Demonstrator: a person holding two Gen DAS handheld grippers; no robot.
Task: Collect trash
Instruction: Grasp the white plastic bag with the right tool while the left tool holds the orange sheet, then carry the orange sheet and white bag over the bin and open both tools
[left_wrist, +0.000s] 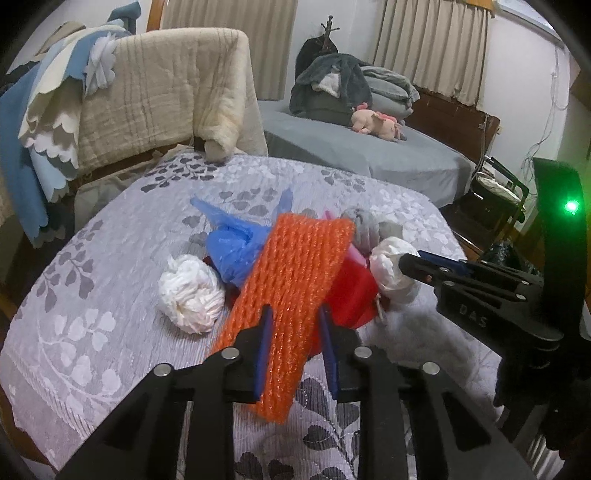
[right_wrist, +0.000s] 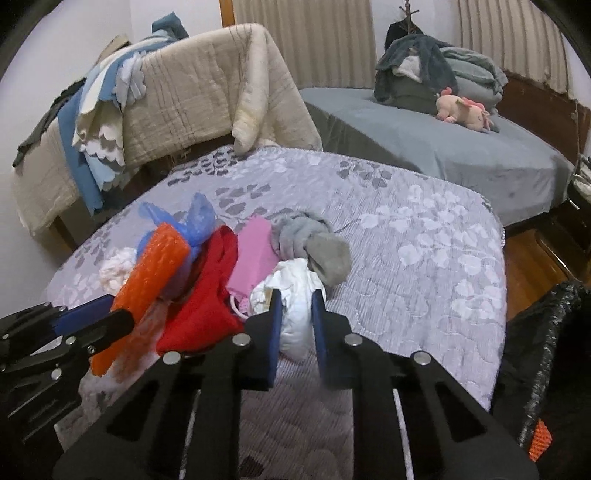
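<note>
1. Your left tool (left_wrist: 293, 325) is pinching the near end of the orange foam net sleeve (left_wrist: 291, 291); its fingers press both edges, and the sleeve slants up over the pile.
2. Your right tool (right_wrist: 297, 314) is clamped on a white crumpled plastic bag (right_wrist: 295, 295) at the near right of the pile, the wad squeezed between the blue pads.
3. Both pieces are gripped, but neither looks bagged yet; whether they are clear of the bed (right_wrist: 424, 258) is hard to tell.
4. At the far right, low beside the bed, a black trash bag (right_wrist: 546, 332) stands open; an orange scrap (right_wrist: 541, 439) shows at its edge, so some trash seems collected.
5. Left on the bedspread, just behind: a white crumpled wad (left_wrist: 192, 295) at left, a blue plastic bag (left_wrist: 236, 247), a red cloth (right_wrist: 207, 295), a pink piece (right_wrist: 255, 254) and a grey sock (right_wrist: 317, 243).
6. By my reckoning the task is early to midway.
</note>
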